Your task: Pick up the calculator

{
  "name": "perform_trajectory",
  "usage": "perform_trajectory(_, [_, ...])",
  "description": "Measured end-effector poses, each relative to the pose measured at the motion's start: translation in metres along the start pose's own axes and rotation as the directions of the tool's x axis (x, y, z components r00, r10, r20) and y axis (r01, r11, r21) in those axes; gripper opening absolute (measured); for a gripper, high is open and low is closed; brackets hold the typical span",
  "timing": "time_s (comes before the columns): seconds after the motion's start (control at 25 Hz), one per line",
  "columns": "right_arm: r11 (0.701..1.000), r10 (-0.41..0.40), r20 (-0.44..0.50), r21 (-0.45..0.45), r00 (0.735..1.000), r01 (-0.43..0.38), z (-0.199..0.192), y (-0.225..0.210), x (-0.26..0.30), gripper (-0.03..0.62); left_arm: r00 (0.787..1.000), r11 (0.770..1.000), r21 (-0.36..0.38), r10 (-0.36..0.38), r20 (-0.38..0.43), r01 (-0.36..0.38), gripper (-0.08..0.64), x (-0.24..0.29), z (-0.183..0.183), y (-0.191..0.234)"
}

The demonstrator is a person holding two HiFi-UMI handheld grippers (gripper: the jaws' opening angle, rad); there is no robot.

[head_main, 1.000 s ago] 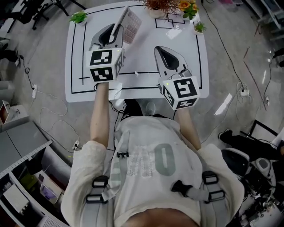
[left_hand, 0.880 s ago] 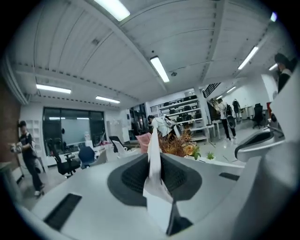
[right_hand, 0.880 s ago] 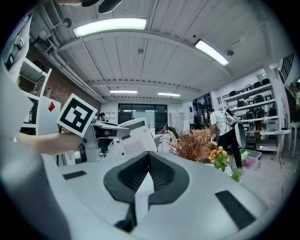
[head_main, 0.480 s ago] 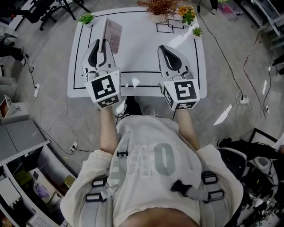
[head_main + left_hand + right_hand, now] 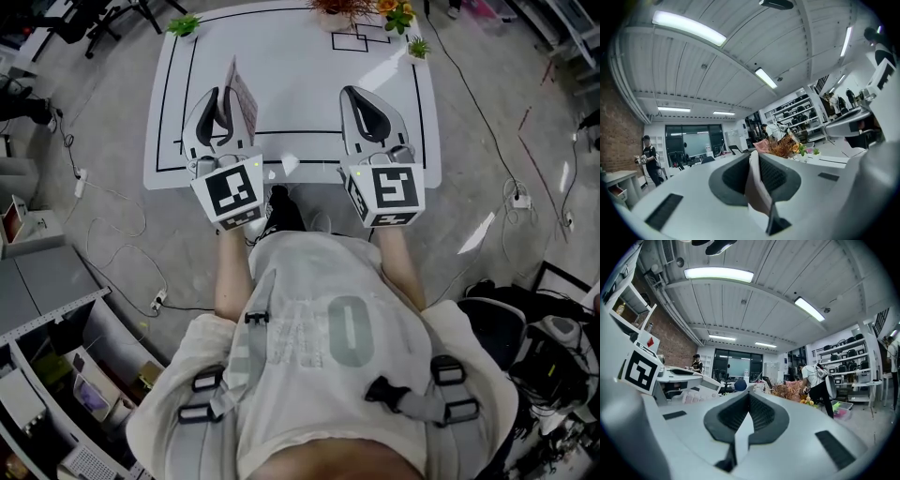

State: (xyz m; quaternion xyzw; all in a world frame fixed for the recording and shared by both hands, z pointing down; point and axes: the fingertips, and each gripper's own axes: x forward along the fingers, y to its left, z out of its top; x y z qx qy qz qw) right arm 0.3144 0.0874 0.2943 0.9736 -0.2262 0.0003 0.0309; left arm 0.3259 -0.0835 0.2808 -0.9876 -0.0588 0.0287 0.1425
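My left gripper (image 5: 223,94) is pinching the calculator (image 5: 246,101). The jaws have just been closing a little further, and the slab sits between the pads. In the left gripper view the calculator (image 5: 758,190) shows edge-on, a thin pale strip running up the middle of the frame between the two dark pads, leaning slightly to the right. In the head view it stands on edge in the upper left of the frame, over the left part of the white table (image 5: 309,66), with its keyed face turned toward the right of the picture and none of it lying flat. My right gripper (image 5: 749,395) has its jaws pressed together with nothing between them. In the head view it sits right of centre, level with the left one and well apart from it. Each gripper's marker cube lies near the table's lower edge, the left cube (image 5: 232,192) and the right cube (image 5: 386,192). Flowers (image 5: 394,11) and a small green plant (image 5: 185,25) stand along the table's top edge.
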Motion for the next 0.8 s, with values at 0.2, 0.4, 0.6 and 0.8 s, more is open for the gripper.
perform_trajectory(0.2, [1.0,-0.006,-0.012,0.004,1.0,0.006,-0.003,0.001,-0.007,0.006,1.0,1.0,0.017,-0.025,0.01,0.025,0.066,-0.004,0.008,-0.007])
perform_trajectory(0.4, [1.0,-0.008,-0.016,0.007,1.0,0.008,-0.008,-0.006,-0.007,0.006,0.999,0.999,0.02,-0.038,0.018,0.038,0.064,0.002,0.011,-0.014])
perform_trajectory(0.6, [1.0,-0.003,-0.021,0.013,1.0,0.004,-0.013,-0.015,-0.001,0.006,0.999,0.999,0.027,-0.036,0.027,0.036,0.064,0.012,0.012,-0.018])
perform_trajectory(0.8, [1.0,-0.001,-0.024,0.019,1.0,0.001,-0.018,-0.025,0.007,0.006,0.999,0.999,0.019,-0.032,0.024,0.031,0.064,0.022,0.015,-0.021])
